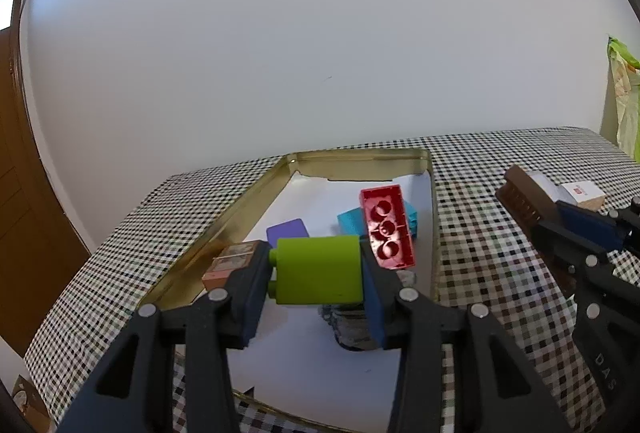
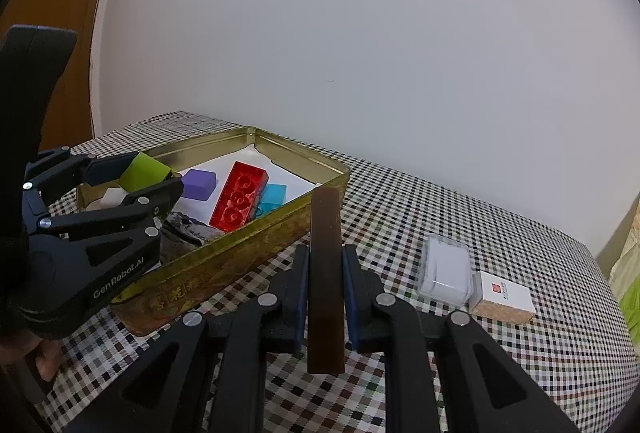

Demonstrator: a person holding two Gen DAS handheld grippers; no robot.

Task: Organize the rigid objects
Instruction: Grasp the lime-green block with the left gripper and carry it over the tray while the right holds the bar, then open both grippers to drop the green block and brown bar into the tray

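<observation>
While the left tongs (image 1: 316, 273) hang over the near end of the gold tin (image 1: 362, 155), their pads are closed on a green block (image 1: 318, 271), which lies sideways between them with its studs against the left pad. The block is clear of the tin's white paper floor. In the tin, a red brick (image 1: 387, 227) leans tilted with its hollow underside showing, propped on a teal block (image 1: 350, 221); a purple block (image 1: 287, 231) lies flat to the left of them, and a dark, crumpled grey thing (image 1: 348, 329) sits on the paper below the green block. A small tan piece (image 1: 228, 263) shows behind the left pad; whether it rests on the tin floor I cannot tell. The tin stands on a counter (image 1: 480, 253) covered with a checked cloth. The right tongs (image 2: 326, 289) are shut tight on a flat brown bar (image 2: 326, 273), held on edge and reaching out past the fingertips toward the tin's near wall; in the left view it looks toothed like a comb. They are beside the tin, over the cloth. Further right on the counter, a clear plastic case (image 2: 444, 271) and a white box (image 2: 502, 297) with a cork-coloured side lie just beside each other.
</observation>
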